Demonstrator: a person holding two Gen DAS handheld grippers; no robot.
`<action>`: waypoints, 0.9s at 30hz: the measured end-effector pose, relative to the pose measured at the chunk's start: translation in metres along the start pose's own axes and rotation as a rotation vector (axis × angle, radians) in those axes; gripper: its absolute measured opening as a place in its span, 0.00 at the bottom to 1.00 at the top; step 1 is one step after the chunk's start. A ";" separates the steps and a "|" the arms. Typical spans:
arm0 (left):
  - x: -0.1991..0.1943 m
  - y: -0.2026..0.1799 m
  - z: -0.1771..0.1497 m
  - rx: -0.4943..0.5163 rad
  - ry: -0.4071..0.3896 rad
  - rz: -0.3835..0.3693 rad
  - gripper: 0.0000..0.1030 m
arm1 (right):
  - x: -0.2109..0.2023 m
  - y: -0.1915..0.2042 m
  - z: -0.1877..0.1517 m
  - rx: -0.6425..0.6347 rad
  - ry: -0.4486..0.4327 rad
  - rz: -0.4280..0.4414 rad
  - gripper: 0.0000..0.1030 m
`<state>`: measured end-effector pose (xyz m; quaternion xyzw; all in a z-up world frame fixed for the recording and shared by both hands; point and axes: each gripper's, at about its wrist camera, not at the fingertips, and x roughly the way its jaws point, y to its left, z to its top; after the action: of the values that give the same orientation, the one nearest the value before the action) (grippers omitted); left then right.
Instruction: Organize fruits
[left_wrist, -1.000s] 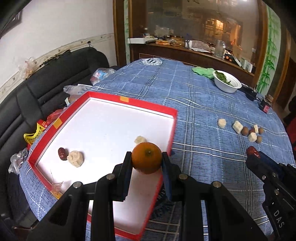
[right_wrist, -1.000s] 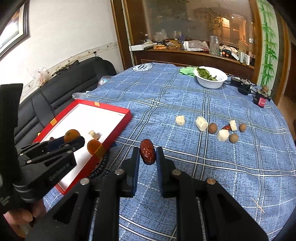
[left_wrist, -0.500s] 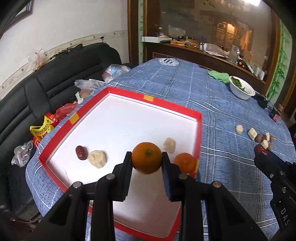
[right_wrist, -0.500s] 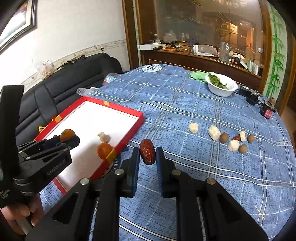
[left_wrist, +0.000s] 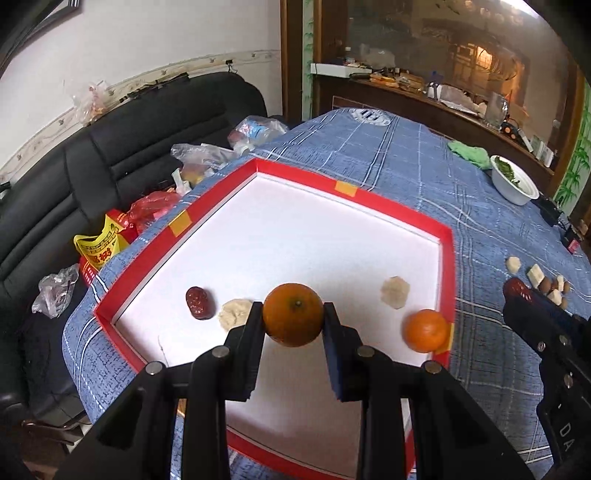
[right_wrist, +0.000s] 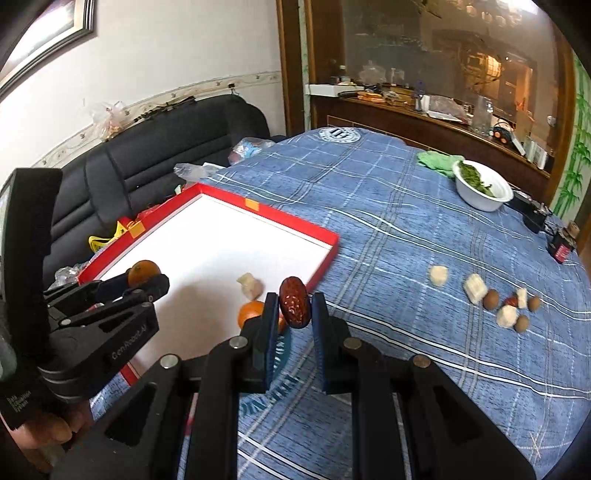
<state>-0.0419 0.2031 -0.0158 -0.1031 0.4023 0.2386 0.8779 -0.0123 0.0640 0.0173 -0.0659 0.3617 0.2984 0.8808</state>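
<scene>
My left gripper (left_wrist: 293, 319) is shut on an orange (left_wrist: 293, 314) and holds it above the red-rimmed white tray (left_wrist: 347, 190). In the tray lie a second orange (left_wrist: 425, 330), a red date (left_wrist: 198, 303) and two pale pieces (left_wrist: 395, 291). My right gripper (right_wrist: 294, 308) is shut on a red date (right_wrist: 294, 307), held above the tray's near right edge (right_wrist: 325, 264). The left gripper with its orange (right_wrist: 143, 272) also shows in the right wrist view. Loose pale pieces and brown fruits (right_wrist: 491, 299) lie on the blue cloth to the right.
A white bowl of greens (right_wrist: 482, 190) and a green cloth (right_wrist: 436, 161) sit at the table's far right. A black sofa (left_wrist: 110, 147) with plastic bags (left_wrist: 147, 210) runs along the table's left side. Small dark items (right_wrist: 561, 251) stand near the right edge.
Both grippers have moved left toward the tray, still holding their fruit. The left gripper's orange is now further over the tray, and the second orange has come into view.
</scene>
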 end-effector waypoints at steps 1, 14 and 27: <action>0.002 0.002 0.000 -0.004 0.003 0.006 0.28 | 0.003 0.002 0.002 0.000 0.002 0.007 0.19; 0.015 0.007 0.000 0.001 0.040 0.026 0.28 | 0.054 0.022 0.030 -0.008 0.042 0.061 0.19; 0.021 0.010 0.003 0.002 0.054 0.034 0.28 | 0.088 0.025 0.042 0.003 0.086 0.063 0.19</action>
<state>-0.0331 0.2202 -0.0300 -0.1019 0.4275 0.2502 0.8627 0.0475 0.1399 -0.0093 -0.0658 0.4018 0.3224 0.8546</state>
